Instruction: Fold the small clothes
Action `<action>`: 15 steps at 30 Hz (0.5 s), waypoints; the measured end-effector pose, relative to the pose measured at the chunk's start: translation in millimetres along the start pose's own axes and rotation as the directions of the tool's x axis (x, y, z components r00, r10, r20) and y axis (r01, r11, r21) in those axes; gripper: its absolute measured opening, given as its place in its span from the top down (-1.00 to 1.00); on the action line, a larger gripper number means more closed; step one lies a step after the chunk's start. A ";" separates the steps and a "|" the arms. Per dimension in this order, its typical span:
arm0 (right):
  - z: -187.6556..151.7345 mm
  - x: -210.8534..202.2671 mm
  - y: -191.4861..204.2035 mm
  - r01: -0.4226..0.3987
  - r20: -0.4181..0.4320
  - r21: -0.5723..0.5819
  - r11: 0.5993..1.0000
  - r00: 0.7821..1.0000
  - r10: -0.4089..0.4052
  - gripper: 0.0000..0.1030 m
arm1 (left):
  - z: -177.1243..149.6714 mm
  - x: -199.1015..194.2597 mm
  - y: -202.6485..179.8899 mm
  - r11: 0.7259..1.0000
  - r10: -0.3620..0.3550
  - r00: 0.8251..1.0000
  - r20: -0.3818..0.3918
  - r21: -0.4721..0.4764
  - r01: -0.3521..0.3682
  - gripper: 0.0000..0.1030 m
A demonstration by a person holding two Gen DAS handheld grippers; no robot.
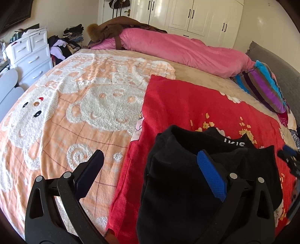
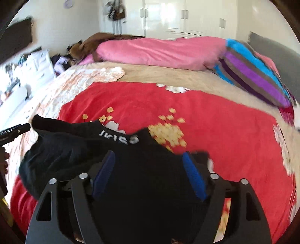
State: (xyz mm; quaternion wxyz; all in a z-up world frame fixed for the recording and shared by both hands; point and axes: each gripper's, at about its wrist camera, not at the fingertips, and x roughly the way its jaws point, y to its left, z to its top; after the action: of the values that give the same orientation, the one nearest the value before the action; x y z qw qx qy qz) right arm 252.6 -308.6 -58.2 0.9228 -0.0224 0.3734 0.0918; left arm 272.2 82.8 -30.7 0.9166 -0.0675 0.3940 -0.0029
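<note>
A small black garment [image 1: 174,169] with white letters on its band lies crumpled on the red flowered blanket [image 1: 187,105]. My left gripper [image 1: 150,153] stands wide open over the garment's left edge: its blue-padded finger lies above the cloth, the other above the peach blanket. In the right wrist view the black garment [image 2: 65,150] spreads left and fills the gap under my right gripper [image 2: 148,155], whose jaws stand apart with no pad seen pressing the cloth. The right gripper [image 1: 288,157] shows blurred at the left view's right edge. The left gripper's finger [image 2: 16,130] shows at the right view's left edge.
A peach blanket with white bears [image 1: 65,112] covers the bed's left half. A pink duvet [image 1: 178,47], a brown coat [image 1: 116,26] and a striped pillow [image 1: 266,88] lie along the far side. White drawers [image 1: 31,54] and a clothes pile stand left; wardrobes [image 1: 196,16] behind.
</note>
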 end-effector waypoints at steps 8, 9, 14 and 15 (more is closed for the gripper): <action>-21.0 -8.5 -50.4 0.066 0.015 0.152 0.986 0.997 -0.069 -0.49 | 1.3 -6.1 -13.8 0.999 -0.004 0.999 0.038 0.043 0.003 -0.82; -21.4 -7.9 -54.8 0.066 0.020 0.163 0.984 0.997 -0.071 -0.49 | 0.6 -4.3 -16.1 0.999 0.001 0.999 0.033 0.052 -0.003 -0.82; -24.6 0.9 -67.4 0.082 -0.005 0.183 0.980 0.997 -0.082 -0.49 | -2.6 0.6 -25.1 0.996 -0.006 1.000 0.023 0.093 0.004 -0.82; -24.8 2.1 -68.8 0.084 -0.007 0.187 0.979 0.996 -0.084 -0.49 | -3.6 2.4 -25.9 0.995 -0.006 1.000 0.021 0.099 0.004 -0.82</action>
State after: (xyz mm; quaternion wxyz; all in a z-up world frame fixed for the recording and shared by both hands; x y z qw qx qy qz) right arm 249.9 -378.6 -79.5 0.9242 0.0485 0.3785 0.0174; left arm 272.4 56.5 -31.6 0.9230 -0.0230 0.3834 -0.0241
